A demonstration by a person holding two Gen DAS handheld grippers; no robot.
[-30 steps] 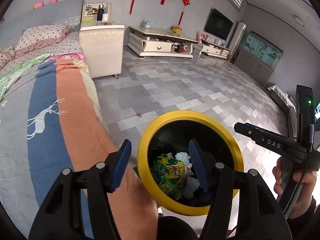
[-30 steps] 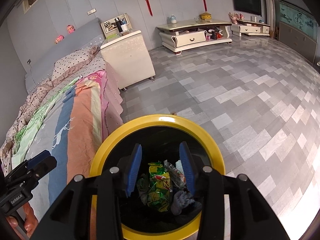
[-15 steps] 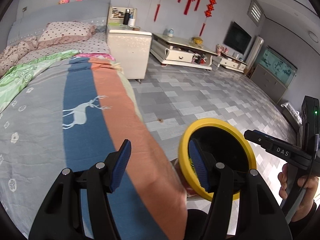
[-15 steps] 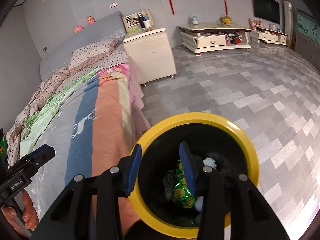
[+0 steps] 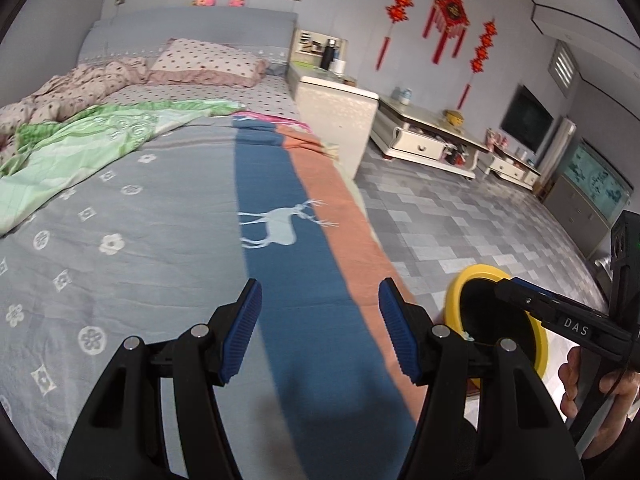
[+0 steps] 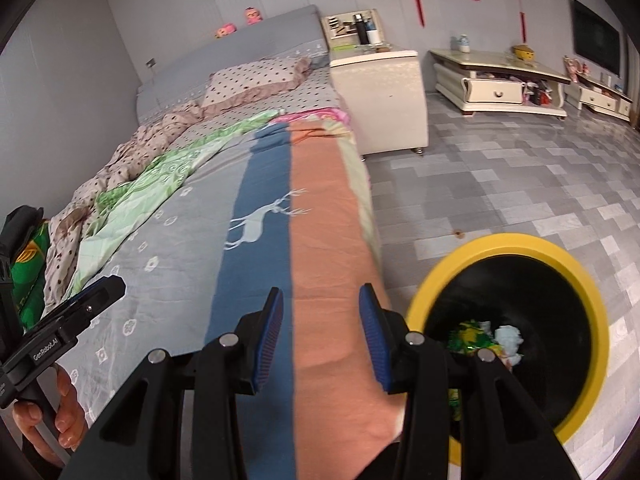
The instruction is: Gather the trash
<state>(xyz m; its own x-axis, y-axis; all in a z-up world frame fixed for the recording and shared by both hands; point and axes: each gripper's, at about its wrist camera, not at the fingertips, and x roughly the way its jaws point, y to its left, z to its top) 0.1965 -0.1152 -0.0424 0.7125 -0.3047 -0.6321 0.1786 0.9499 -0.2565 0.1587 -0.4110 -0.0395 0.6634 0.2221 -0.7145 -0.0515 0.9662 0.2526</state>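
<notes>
Even, soft indoor light — slight motion blur, strong fisheye bending, dark vignetted corners.

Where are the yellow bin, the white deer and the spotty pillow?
yellow bin (image 6: 578,264): right wrist view, on its yellow rim.
white deer (image 5: 280,230): left wrist view, on its body.
spotty pillow (image 5: 208,60): left wrist view, on its middle.
</notes>
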